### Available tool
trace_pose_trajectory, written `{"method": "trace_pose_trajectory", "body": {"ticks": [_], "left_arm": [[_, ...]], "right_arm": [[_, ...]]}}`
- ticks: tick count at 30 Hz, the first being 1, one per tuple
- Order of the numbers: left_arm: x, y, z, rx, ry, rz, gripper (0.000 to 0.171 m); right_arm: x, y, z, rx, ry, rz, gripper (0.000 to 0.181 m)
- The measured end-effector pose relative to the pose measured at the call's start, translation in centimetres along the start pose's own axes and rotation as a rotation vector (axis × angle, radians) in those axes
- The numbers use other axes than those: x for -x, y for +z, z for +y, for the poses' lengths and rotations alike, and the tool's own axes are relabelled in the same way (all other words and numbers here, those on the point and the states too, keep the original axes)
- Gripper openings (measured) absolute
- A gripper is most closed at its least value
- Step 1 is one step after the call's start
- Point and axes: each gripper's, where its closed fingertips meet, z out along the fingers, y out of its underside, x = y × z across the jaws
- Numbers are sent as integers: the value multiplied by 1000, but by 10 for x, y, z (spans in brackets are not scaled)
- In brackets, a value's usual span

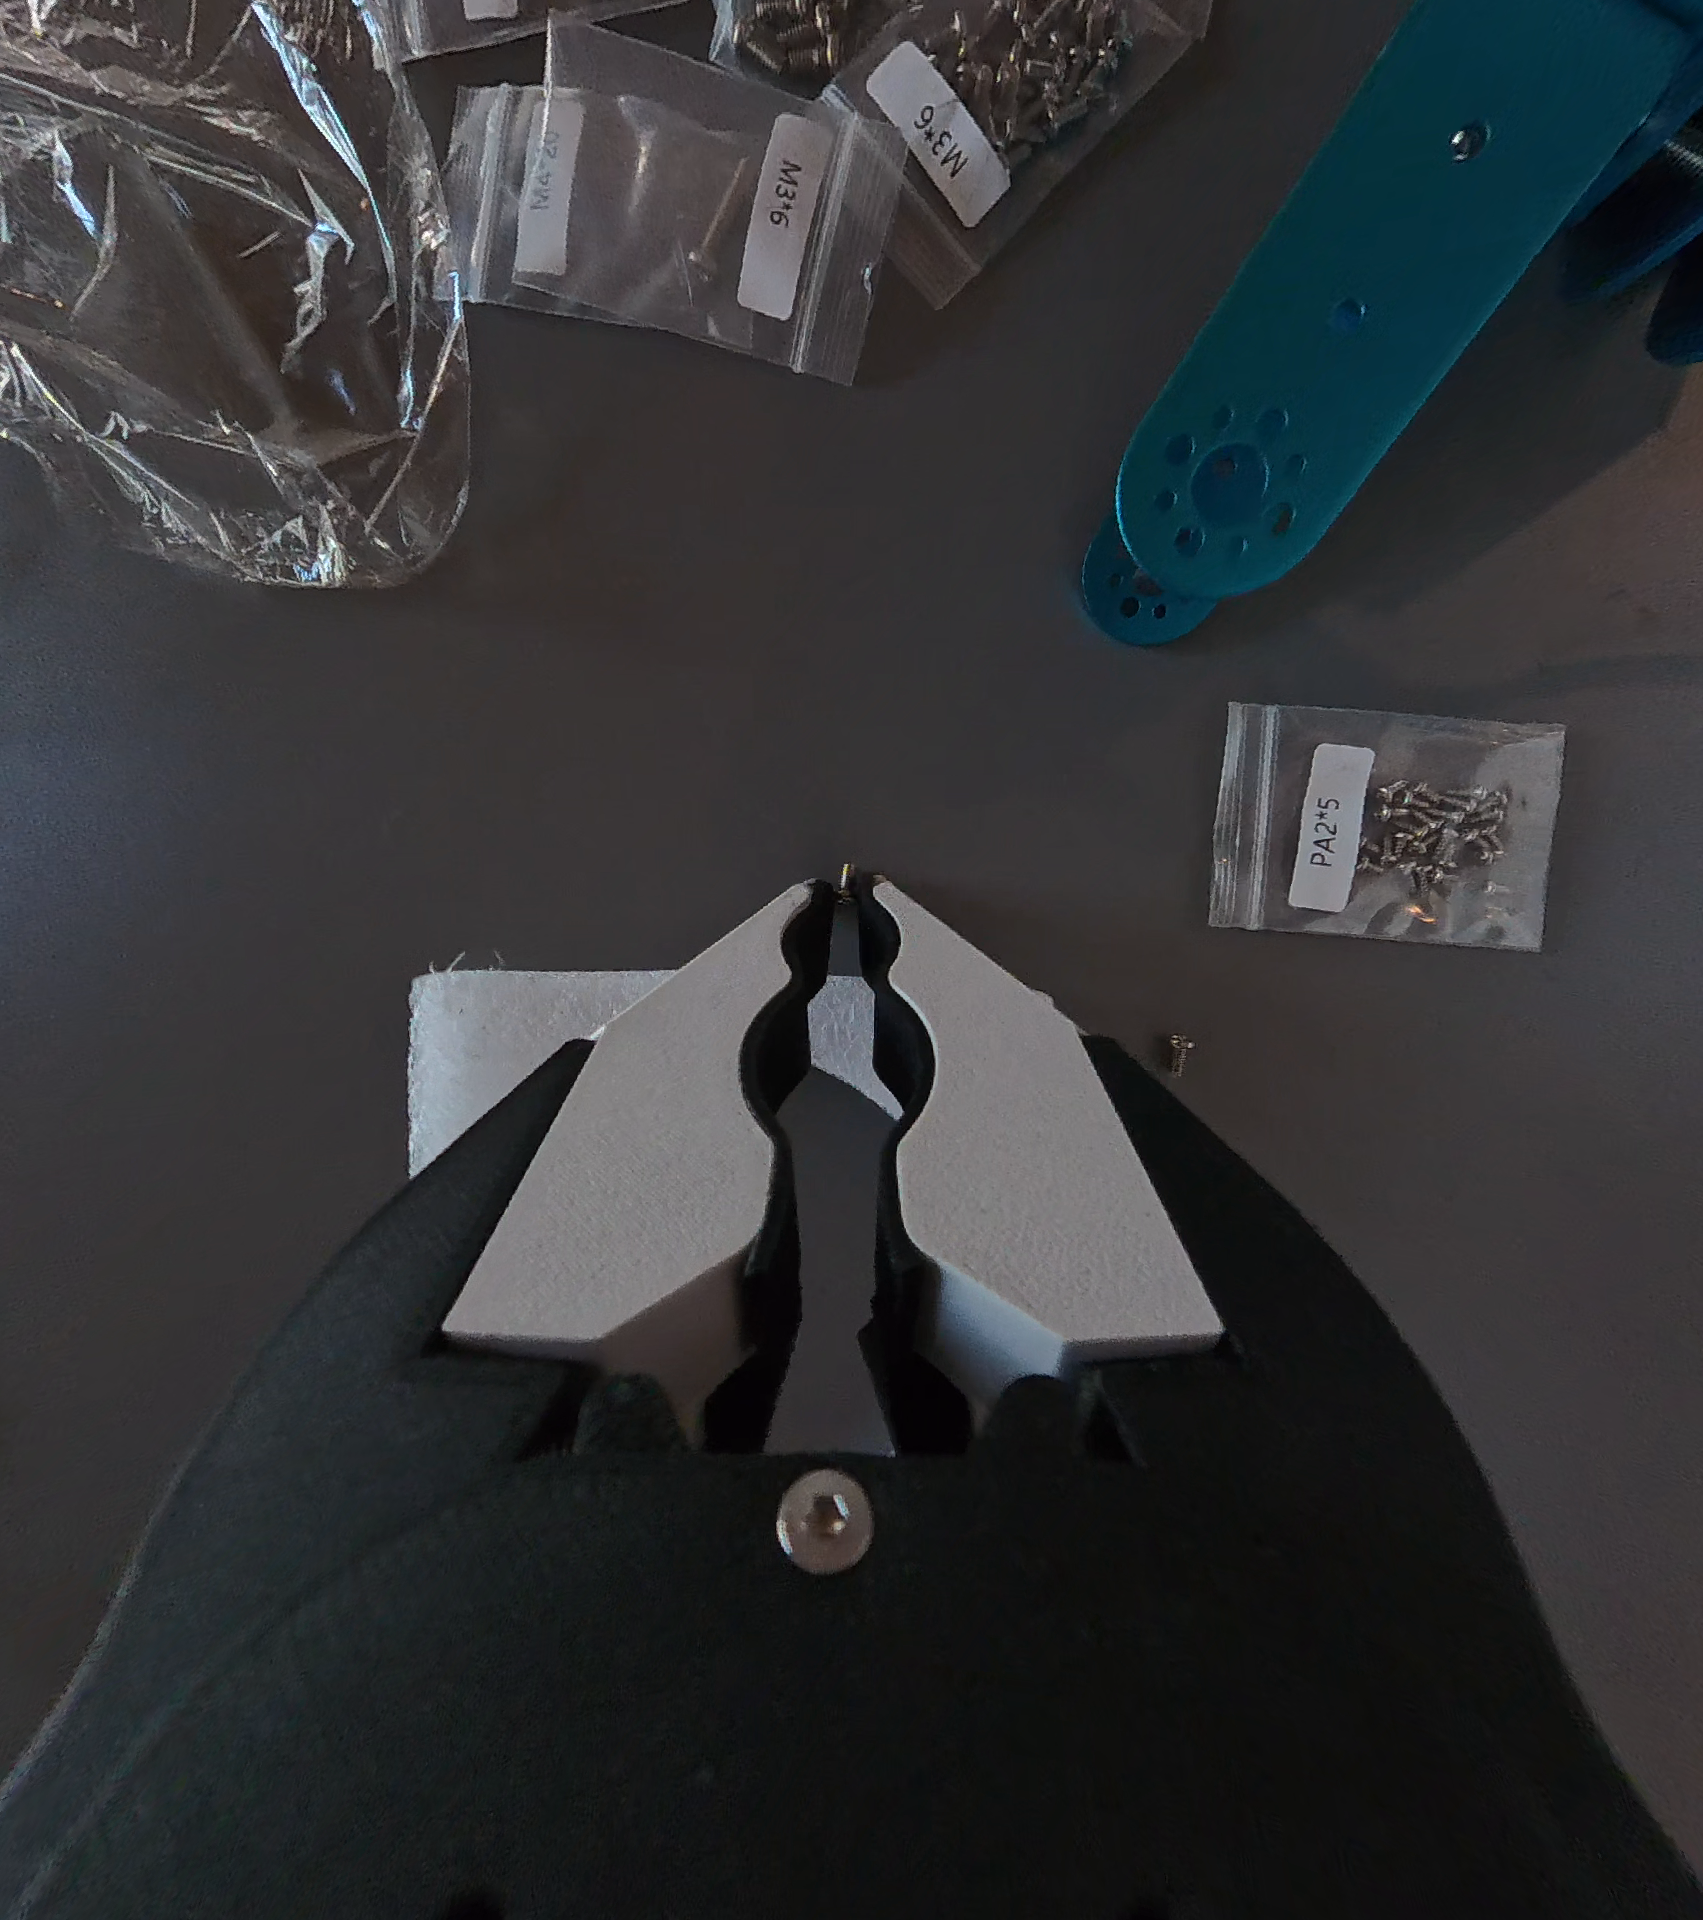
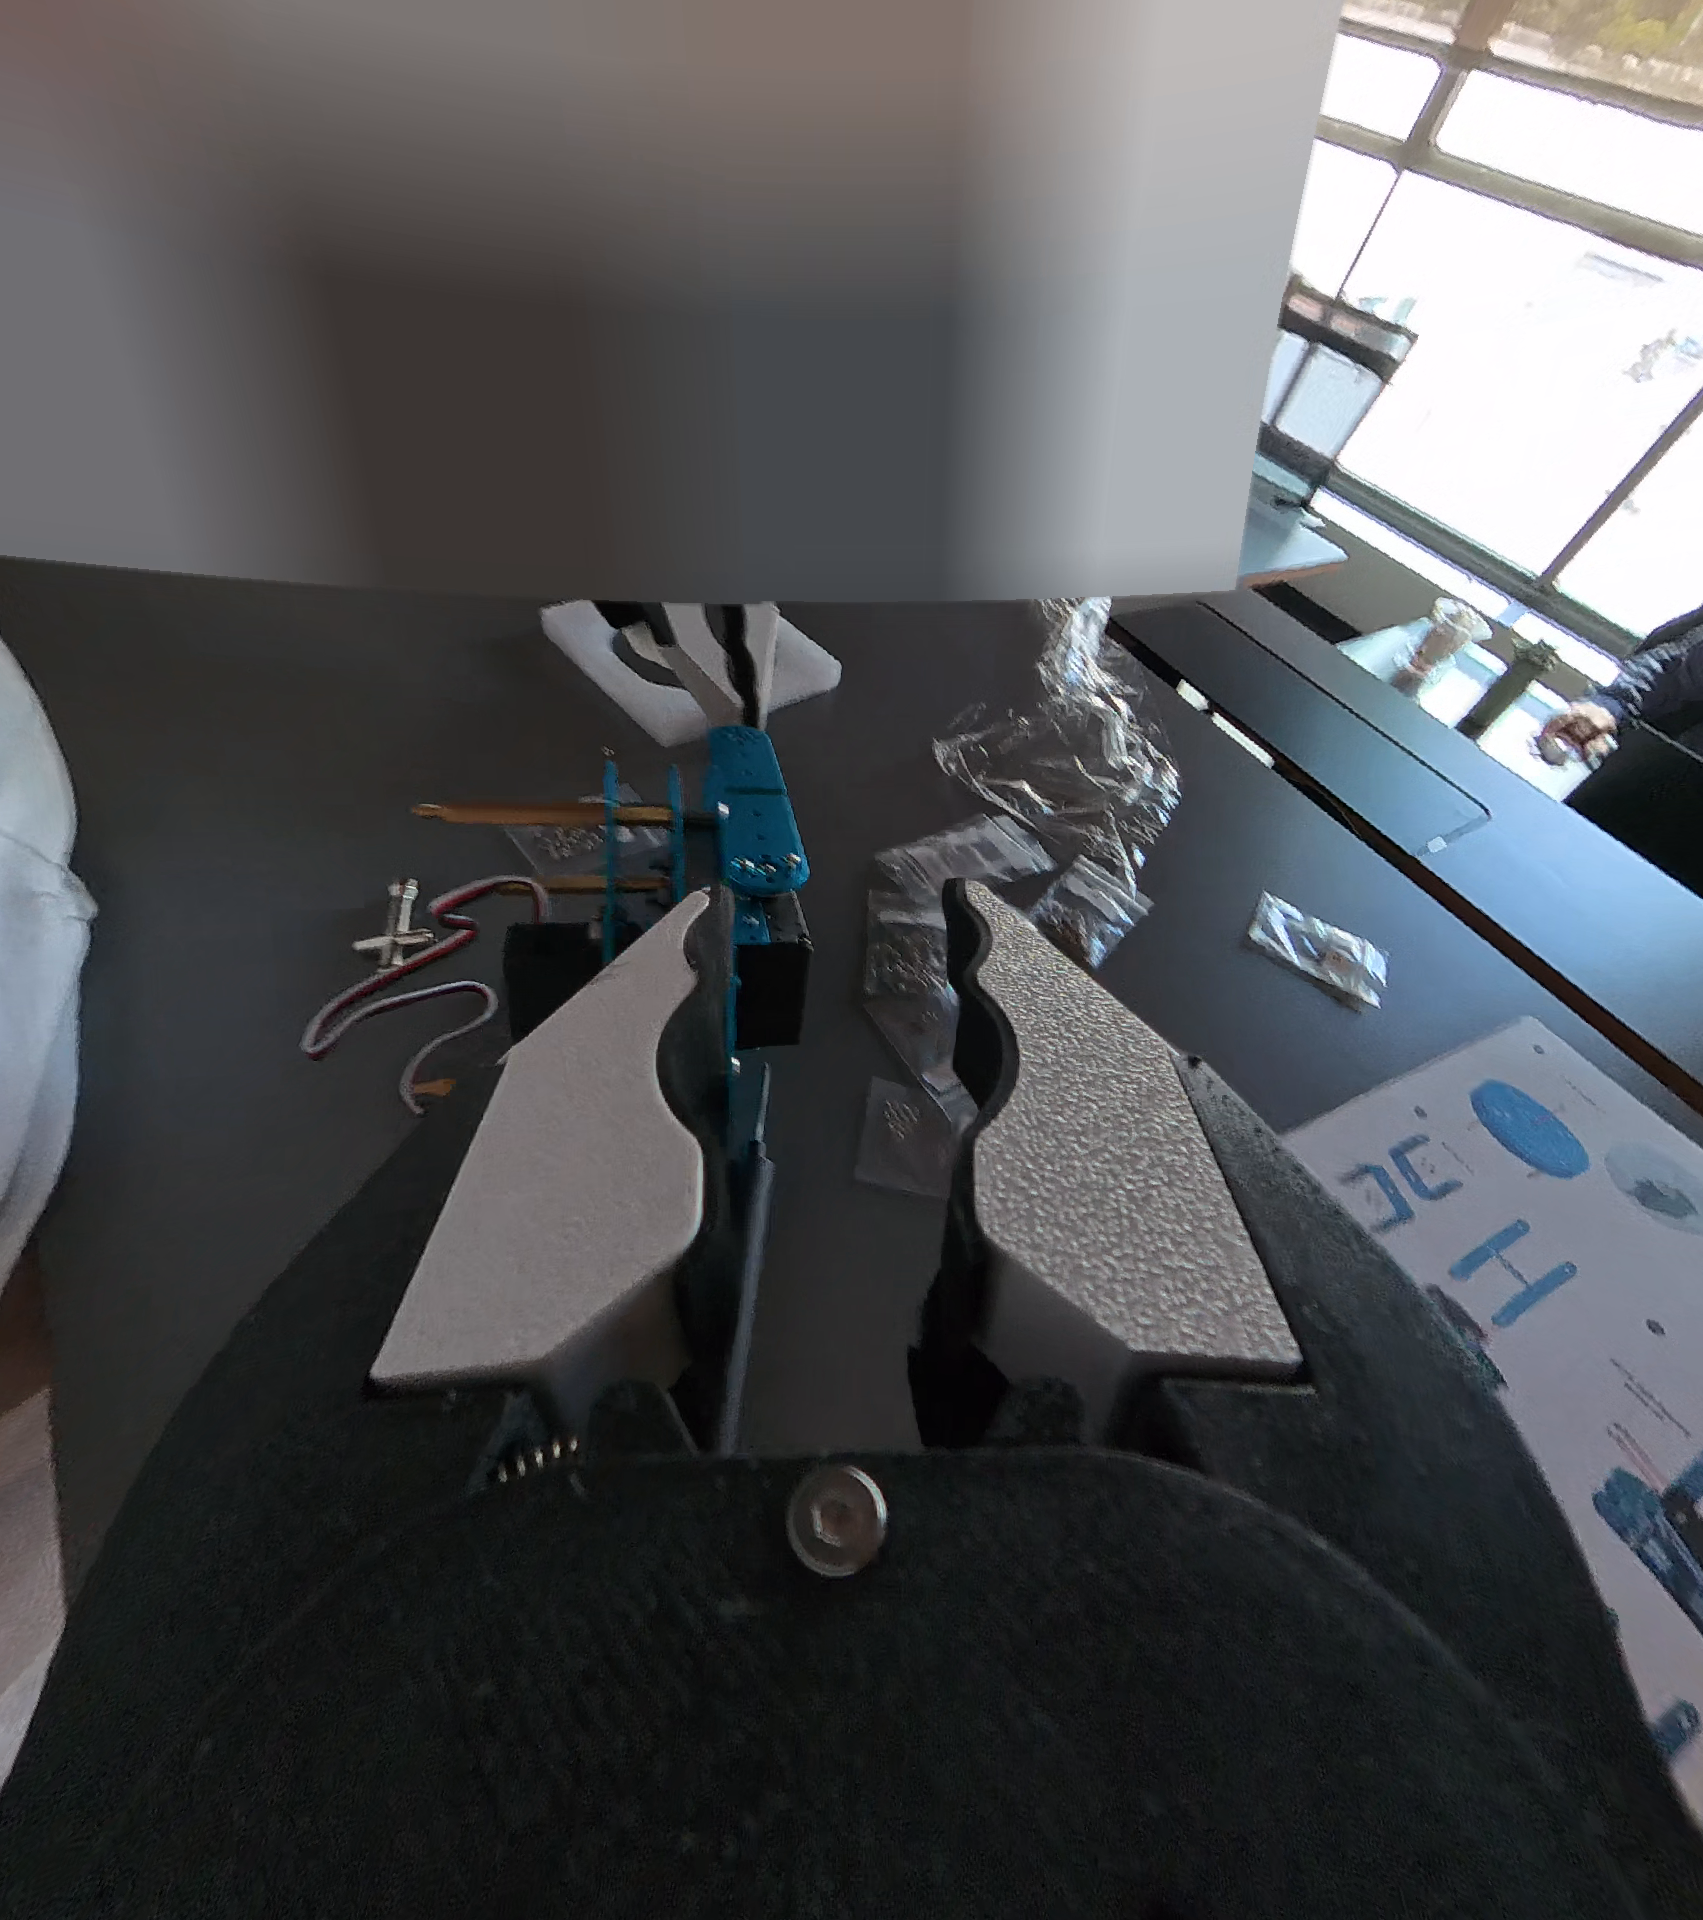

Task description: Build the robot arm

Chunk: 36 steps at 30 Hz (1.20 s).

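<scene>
My left gripper (image 1: 845,891) points down at the dark table (image 1: 722,644), shut on a tiny metal screw (image 1: 845,873) pinched at its very tips. A white foam pad (image 1: 473,1060) lies under its left finger. My right gripper (image 2: 831,904) is open, low over the table. A blue metal bracket assembly (image 2: 753,821) with black servos (image 2: 774,977) stands between its fingers, close against the left finger, well clear of the right one. In the left wrist view a blue arm plate (image 1: 1346,343) lies at the upper right.
A small bag of screws (image 1: 1387,826) and a loose screw (image 1: 1179,1051) lie right of the left gripper. More labelled bags (image 1: 701,208) and crumpled clear plastic (image 1: 161,291) lie beyond. Servo wires (image 2: 390,1018), a cross wrench (image 2: 395,930) and a printed sheet (image 2: 1553,1299) flank the right gripper.
</scene>
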Motion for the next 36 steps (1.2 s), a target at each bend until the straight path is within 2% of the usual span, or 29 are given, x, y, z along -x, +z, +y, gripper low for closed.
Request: {"method": "trace_pose_trajectory", "body": {"ticks": [3,5,9,11,12,14,19,25,28,31,36], "left_arm": [[0,-1,1,-3,-3,-4,3],[2,-1,2,-2,0,-23,3],[2,-11,-8,-43,-19,-23,3],[-1,-20,-18,-75,-36,-10,3],[-3,-24,-23,-91,-42,-3,3],[-8,-32,-33,-112,-53,8,3],[-26,-52,-53,-152,-41,71,3],[-50,-77,-73,-201,-30,208,3],[-60,-87,-91,-278,-75,285,3],[-65,-94,-119,-397,-181,388,3],[-66,-94,-170,-613,-422,586,3]], "right_arm": [[-20,1,14,49,43,91,40],[-40,-2,20,85,74,210,40],[-108,-38,44,249,170,662,38],[-138,-70,60,418,163,916,36],[-147,-83,67,517,143,1005,37],[-157,-94,74,637,96,1087,38],[-150,-86,81,743,32,1105,40],[-128,-67,79,737,24,1070,40],[-117,-50,78,709,12,1004,40],[-97,-18,54,525,22,837,40],[-42,14,-34,49,-166,513,42]]}}
